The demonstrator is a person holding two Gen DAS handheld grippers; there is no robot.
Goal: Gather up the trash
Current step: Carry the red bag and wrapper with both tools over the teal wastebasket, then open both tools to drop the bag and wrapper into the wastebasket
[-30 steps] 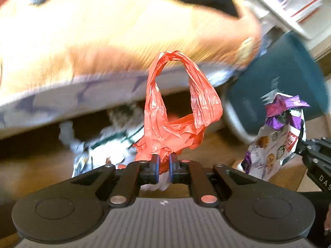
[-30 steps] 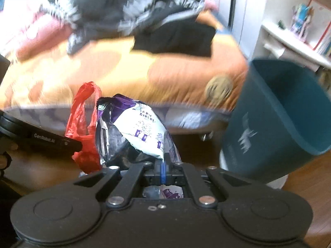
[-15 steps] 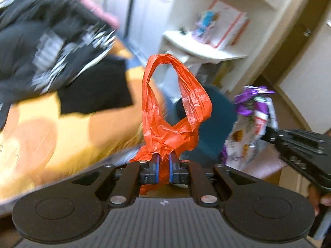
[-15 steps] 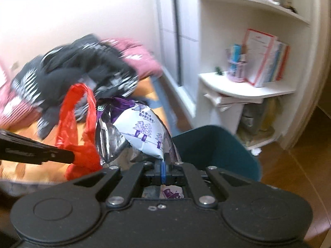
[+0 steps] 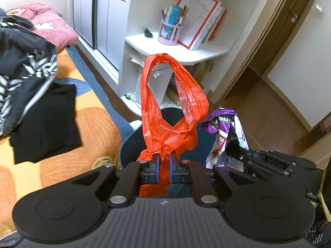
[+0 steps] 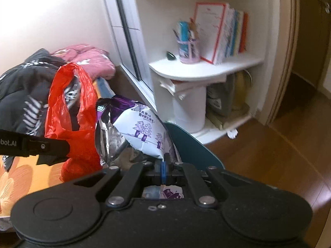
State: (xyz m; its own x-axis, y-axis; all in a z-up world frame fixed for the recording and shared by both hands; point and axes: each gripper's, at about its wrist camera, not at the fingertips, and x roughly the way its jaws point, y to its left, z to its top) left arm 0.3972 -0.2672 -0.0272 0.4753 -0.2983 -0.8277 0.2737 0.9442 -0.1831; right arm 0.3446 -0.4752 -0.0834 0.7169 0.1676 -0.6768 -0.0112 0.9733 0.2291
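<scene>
Trash is in both grippers: the left gripper [image 5: 163, 166] pinches a crumpled red plastic bag [image 5: 171, 111] that stands up ahead of its pads, and the right gripper [image 6: 163, 168] is pressed together on the lower edge of a purple-and-white snack wrapper [image 6: 140, 132].

The step in hand looks like the carry to the bin. A dark teal bin [image 5: 132, 144] sits just beyond and below the left gripper, largely hidden behind the red bag, and its rim shows just ahead and to the right of the right gripper. Next, I judge, each gripper needs to come over the bin's mouth and spread its pads so the pieces fall inside; the light bag may cling or drift, so releasing low over the opening would be safer.

The left wrist view shows the right gripper off to its right with the wrapper rising from it, and the bin's opening between the two. The right wrist view shows instead the wrapper's printed face and foil lining, the left gripper's arm reaching in from the left, and clutter low in the white shelf [image 6: 206, 70]. An orange bed [image 5: 68, 144] with dark clothes lies left of both.
</scene>
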